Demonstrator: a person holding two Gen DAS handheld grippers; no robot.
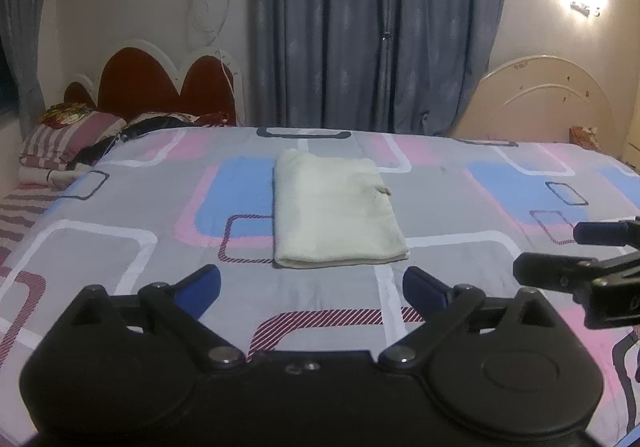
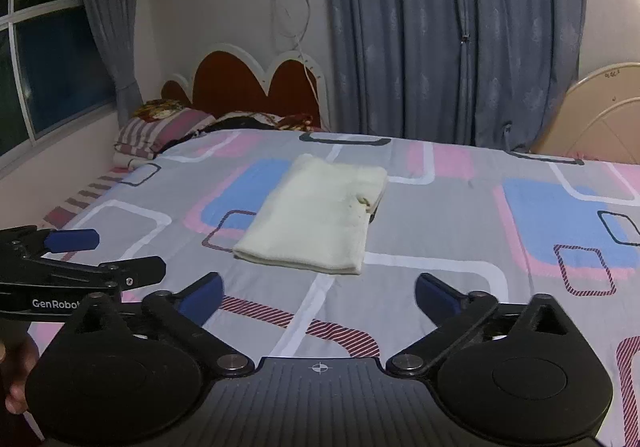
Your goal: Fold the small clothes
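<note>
A cream-white cloth point(image 1: 334, 209) lies folded into a flat rectangle on the patterned bed sheet point(image 1: 120, 207); it also shows in the right wrist view point(image 2: 316, 213). My left gripper point(image 1: 312, 285) is open and empty, hovering just short of the cloth's near edge. My right gripper point(image 2: 318, 293) is open and empty, also short of the cloth. The right gripper shows at the right edge of the left wrist view point(image 1: 560, 251), and the left gripper at the left edge of the right wrist view point(image 2: 120, 253).
Striped pillows point(image 2: 160, 133) and dark bedding lie at the red headboard point(image 2: 244, 87) on the far left. Blue curtains point(image 1: 372, 27) hang behind the bed. A cream headboard point(image 1: 548, 103) stands at the right. A window point(image 2: 40, 59) is at the left.
</note>
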